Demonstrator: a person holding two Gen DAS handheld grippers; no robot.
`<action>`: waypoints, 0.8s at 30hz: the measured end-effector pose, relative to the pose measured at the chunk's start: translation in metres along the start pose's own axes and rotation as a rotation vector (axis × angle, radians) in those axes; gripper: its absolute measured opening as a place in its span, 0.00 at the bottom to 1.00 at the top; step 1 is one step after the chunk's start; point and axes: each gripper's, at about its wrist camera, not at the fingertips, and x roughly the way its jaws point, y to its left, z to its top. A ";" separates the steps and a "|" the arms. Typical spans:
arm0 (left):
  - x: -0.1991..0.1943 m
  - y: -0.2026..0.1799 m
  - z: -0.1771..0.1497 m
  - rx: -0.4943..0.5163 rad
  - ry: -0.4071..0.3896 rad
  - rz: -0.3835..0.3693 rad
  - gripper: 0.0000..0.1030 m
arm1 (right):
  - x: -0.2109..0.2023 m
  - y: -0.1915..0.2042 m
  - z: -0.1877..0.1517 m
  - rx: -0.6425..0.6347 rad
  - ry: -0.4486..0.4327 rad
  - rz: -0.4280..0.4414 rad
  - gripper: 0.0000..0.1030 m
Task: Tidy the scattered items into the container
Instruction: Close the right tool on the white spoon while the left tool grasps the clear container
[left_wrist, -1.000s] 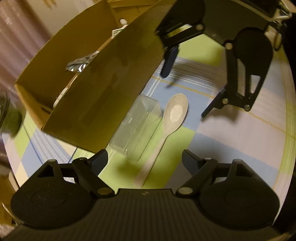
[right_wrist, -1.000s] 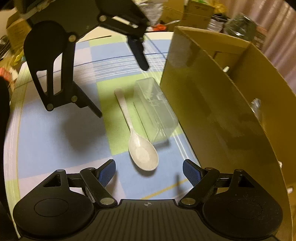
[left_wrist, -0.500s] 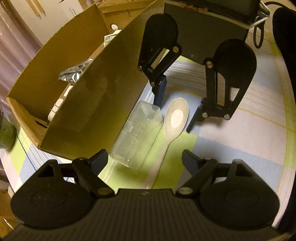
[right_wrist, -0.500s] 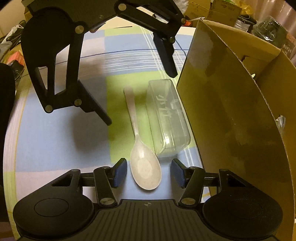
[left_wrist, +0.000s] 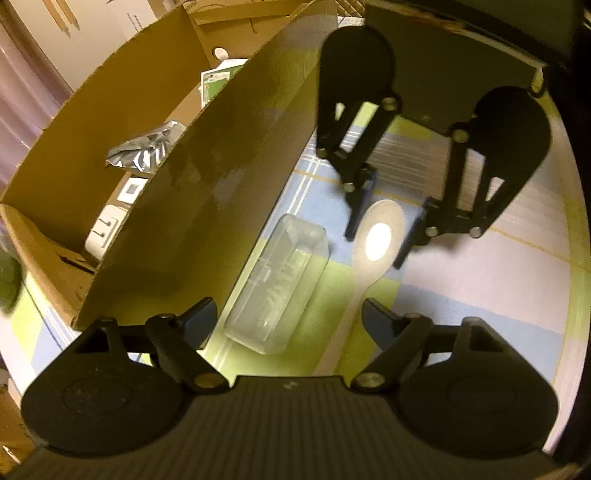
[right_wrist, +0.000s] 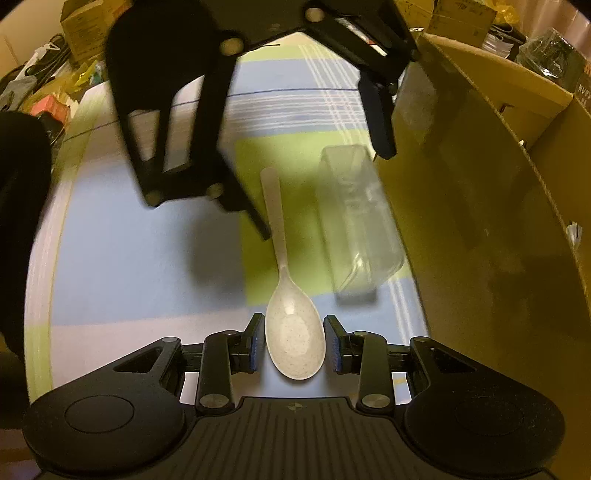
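A speckled white spoon (right_wrist: 291, 332) lies on the checked cloth, handle pointing away in the right wrist view. My right gripper (right_wrist: 295, 345) straddles its bowl; the jaws are closing, pads just beside the bowl's edges with a sliver of gap. In the left wrist view the right gripper (left_wrist: 378, 240) brackets the spoon (left_wrist: 376, 236) from above. Next to the spoon lies a clear plastic box (left_wrist: 277, 288), close to the cardboard box (left_wrist: 207, 206). My left gripper (left_wrist: 290, 317) hangs over the clear box's near end, jaws closing but still wide, touching nothing. Left gripper (right_wrist: 317, 173), clear box (right_wrist: 358, 221).
The cardboard box (right_wrist: 480, 184) stands open-topped along one side and holds a silver foil pouch (left_wrist: 147, 151), a white gadget (left_wrist: 107, 229) and a printed pack (left_wrist: 218, 77). The round table's edge (left_wrist: 569, 258) curves nearby. Clutter (right_wrist: 55, 85) lies beyond the table.
My right gripper came down over the spoon's bowl and its jaws narrowed from wide to nearly touching. My left gripper drew nearer over the clear box, and its jaws narrowed slightly.
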 end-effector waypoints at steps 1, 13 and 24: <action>0.001 0.001 0.001 0.000 0.006 -0.006 0.72 | -0.001 0.002 -0.003 0.000 0.004 0.000 0.36; 0.001 0.013 0.011 -0.115 0.083 -0.046 0.25 | -0.013 0.013 -0.031 0.084 0.028 -0.014 0.36; -0.005 -0.013 0.010 -0.190 0.117 -0.008 0.25 | -0.017 0.018 -0.037 0.126 0.027 -0.014 0.36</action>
